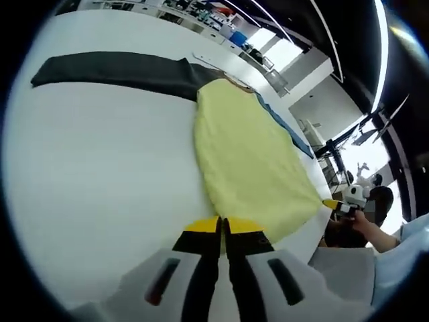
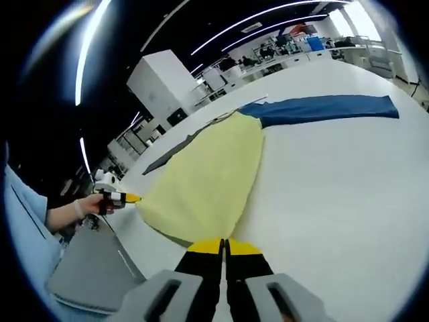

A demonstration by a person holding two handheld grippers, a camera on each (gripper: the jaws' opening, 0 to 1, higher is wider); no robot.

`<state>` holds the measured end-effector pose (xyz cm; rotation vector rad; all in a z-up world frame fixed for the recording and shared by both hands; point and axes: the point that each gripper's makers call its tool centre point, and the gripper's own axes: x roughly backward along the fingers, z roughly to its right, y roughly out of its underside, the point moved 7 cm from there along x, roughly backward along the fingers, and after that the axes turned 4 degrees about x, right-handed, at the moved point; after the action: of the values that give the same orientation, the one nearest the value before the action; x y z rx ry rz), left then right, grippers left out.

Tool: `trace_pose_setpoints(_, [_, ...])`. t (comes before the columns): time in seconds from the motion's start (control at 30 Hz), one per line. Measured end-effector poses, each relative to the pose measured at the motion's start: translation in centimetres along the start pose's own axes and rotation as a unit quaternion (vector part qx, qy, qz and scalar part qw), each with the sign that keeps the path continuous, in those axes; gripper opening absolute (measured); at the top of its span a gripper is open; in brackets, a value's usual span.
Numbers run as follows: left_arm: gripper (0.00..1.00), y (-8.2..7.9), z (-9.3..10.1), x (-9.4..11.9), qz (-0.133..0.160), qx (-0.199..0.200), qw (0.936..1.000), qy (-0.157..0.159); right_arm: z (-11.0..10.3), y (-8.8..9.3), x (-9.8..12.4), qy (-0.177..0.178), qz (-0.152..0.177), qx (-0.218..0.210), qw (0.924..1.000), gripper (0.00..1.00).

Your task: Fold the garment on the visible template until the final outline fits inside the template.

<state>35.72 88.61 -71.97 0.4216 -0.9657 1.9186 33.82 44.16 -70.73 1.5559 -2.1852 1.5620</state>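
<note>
The left gripper (image 1: 222,227) shows its two yellow-tipped black fingers (image 1: 201,235) pressed together, nothing visible between them. The tips rest at the near edge of the yellow garment (image 1: 248,161), on or just above the white worktop (image 1: 100,174); contact with the cloth cannot be told.

In the right gripper view, the right gripper (image 2: 224,246) likewise has its fingers (image 2: 205,255) pressed together with no cloth seen in the seam. Its tips sit just beside the near edge of the yellow garment (image 2: 208,174), over the white worktop (image 2: 335,188).

The other gripper appears in each view at a corner of the garment: in the left gripper view, a yellow tip (image 1: 332,204) touches the garment's far right corner, with a person's hand (image 1: 365,221) behind it; in the right gripper view, a yellow tip (image 2: 131,198) meets the garment's left corner, held by a hand (image 2: 84,206).

The garment lies flat on the worktop as a rounded, tapering shape. A dark grey strip (image 1: 114,70) runs from beneath the garment's far end to one side. A blue strip (image 2: 322,107) runs from the same end to the other side and shows as a thin blue edge (image 1: 288,127) along the garment in the left gripper view.

A grey panel (image 2: 87,268) lies beyond the worktop edge near the garment's corner.
</note>
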Motion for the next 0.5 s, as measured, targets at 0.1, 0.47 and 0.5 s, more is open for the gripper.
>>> trace_pose_setpoints(0.1, [0.00,0.0,0.0,0.0,0.007,0.001,1.0000,0.002,-0.1,0.0,-0.1,0.000,-0.002,-0.002,1.0000,0.00])
trace_pose_setpoints(0.47, [0.20,0.1,-0.1,1.9,0.027,-0.014,0.9991,0.028,-0.2,0.1,-0.1,0.000,-0.002,-0.007,1.0000,0.00])
trace_pose_setpoints(0.5, [0.21,0.2,0.0,2.0,0.027,-0.022,0.9988,0.034,-0.2,0.1,-0.1,0.000,-0.002,-0.007,1.0000,0.00])
